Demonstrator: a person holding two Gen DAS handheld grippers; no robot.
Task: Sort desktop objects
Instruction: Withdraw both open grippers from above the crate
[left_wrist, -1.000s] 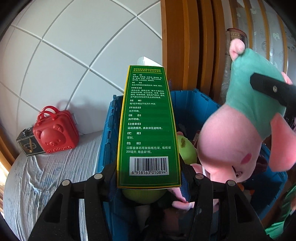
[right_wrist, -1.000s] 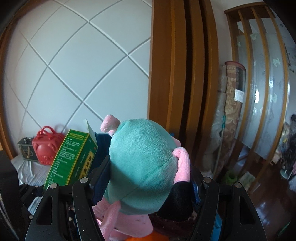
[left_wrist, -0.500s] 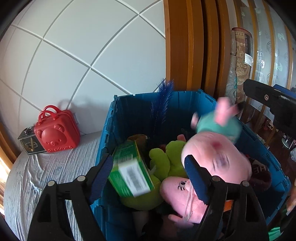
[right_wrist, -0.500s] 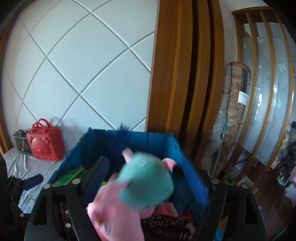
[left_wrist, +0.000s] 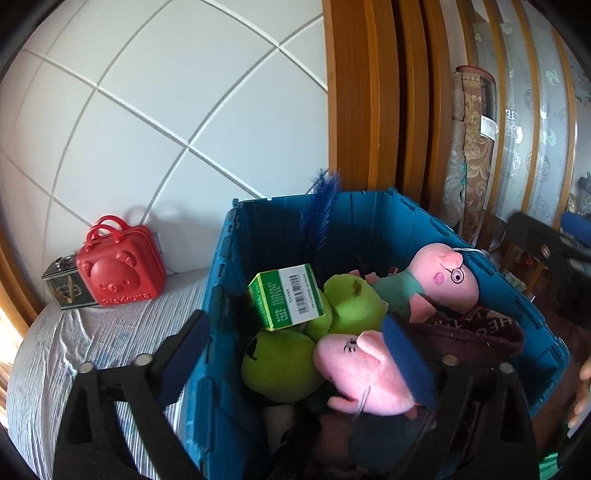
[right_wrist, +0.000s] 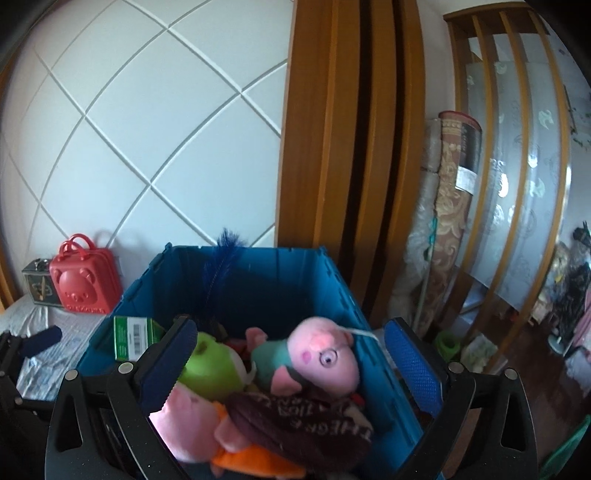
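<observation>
A: Careful, your left gripper (left_wrist: 295, 354) and right gripper (right_wrist: 291, 365) are both opening wide, holding nothing. The green box (left_wrist: 286, 301) perches tilted on the green plush (left_wrist: 351, 304) inside the blue crate (left_wrist: 491, 280).

B: So you could snag the pink pig plush (right_wrist: 317, 360) withdrawing, or topple that box.
</observation>
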